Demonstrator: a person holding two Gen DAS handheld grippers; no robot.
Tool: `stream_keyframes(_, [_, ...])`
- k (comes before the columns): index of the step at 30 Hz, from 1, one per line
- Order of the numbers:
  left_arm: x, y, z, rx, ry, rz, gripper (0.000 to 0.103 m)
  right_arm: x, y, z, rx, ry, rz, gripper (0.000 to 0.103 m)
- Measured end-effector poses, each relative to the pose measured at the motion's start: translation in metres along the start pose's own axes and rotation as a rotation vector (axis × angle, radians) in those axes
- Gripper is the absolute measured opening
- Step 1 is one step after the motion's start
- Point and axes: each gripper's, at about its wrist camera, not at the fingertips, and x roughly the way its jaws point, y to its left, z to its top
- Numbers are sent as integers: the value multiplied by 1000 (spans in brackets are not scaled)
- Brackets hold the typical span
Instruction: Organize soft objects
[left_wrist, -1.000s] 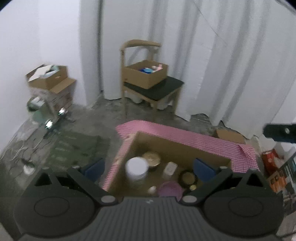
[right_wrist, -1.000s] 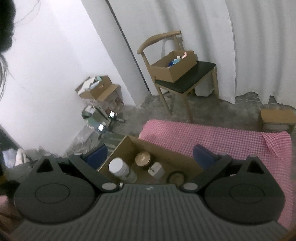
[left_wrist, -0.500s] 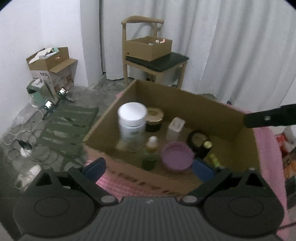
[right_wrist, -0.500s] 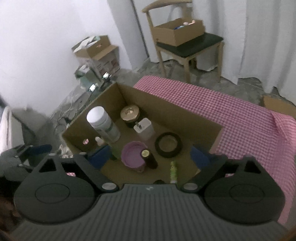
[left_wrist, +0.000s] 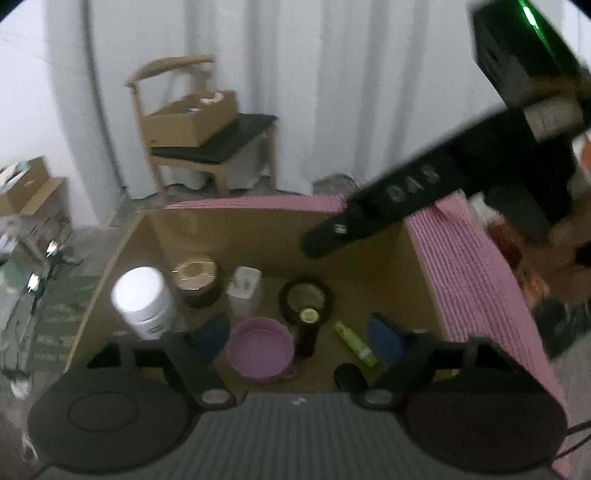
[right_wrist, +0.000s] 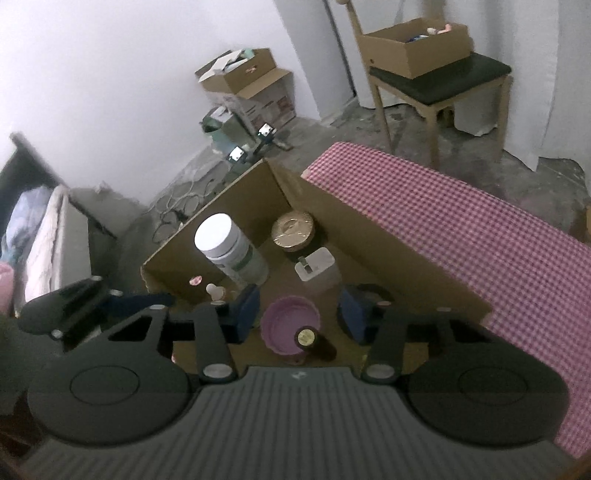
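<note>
An open cardboard box (left_wrist: 424, 266) (right_wrist: 369, 236) stands on a pink checked cloth (right_wrist: 461, 221). It holds a purple bowl (left_wrist: 260, 349) (right_wrist: 284, 321), a dark bottle with a gold cap (left_wrist: 308, 325) (right_wrist: 314, 341), a white-lidded jar (left_wrist: 138, 295) (right_wrist: 229, 247), a gold-lidded jar (left_wrist: 195, 275), a small white bottle (left_wrist: 243, 286), a black ring (left_wrist: 304, 295) and a green tube (left_wrist: 354, 343). My left gripper (left_wrist: 297, 338) hangs over the box with its jaws closing. My right gripper (right_wrist: 300, 312) does the same. In both views the bowl and bottle lie between the blue pads (right_wrist: 352, 314), untouched.
A wooden chair (left_wrist: 207, 155) (right_wrist: 443, 81) by the white curtain carries a second cardboard box (right_wrist: 413, 37). More boxes (right_wrist: 247, 77) and cables lie on the floor at the left wall. The right gripper's body (left_wrist: 406, 199) reaches in over the box's far right corner.
Both grippers have come down closer over the box and their jaws have narrowed. The right gripper's body now looms larger in the left wrist view.
</note>
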Motion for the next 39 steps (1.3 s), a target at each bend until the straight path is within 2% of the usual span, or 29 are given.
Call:
stream_keyframes(3, [16,-10,1,75,38,-30,61,6,4,2,-45,30,7,42])
stream_keyframes(5, [25,-13,1,108,50,-43,60,9,6,2,-70,51,8,36])
stream_keyframes(10, [45,-18,2,194,90,-43,54,23,7,2,-93,112,20,36])
stream_keyframes(14, [57,-22,-2,236,121,-47,41,39,7,-1,-104,158,27,36])
stream_keyframes(23, [76,-22,-9,207,185,-39,27,66,4,-8,-121,224,14,25])
stream_keyframes(28, [84,-23,-9,190,198,-41,26,79,1,-12,-123,246,16,20])
stream_keyframes(39, [93,-16,-7,115,190,-71,26,78,-5,-12,-138,236,28,19])
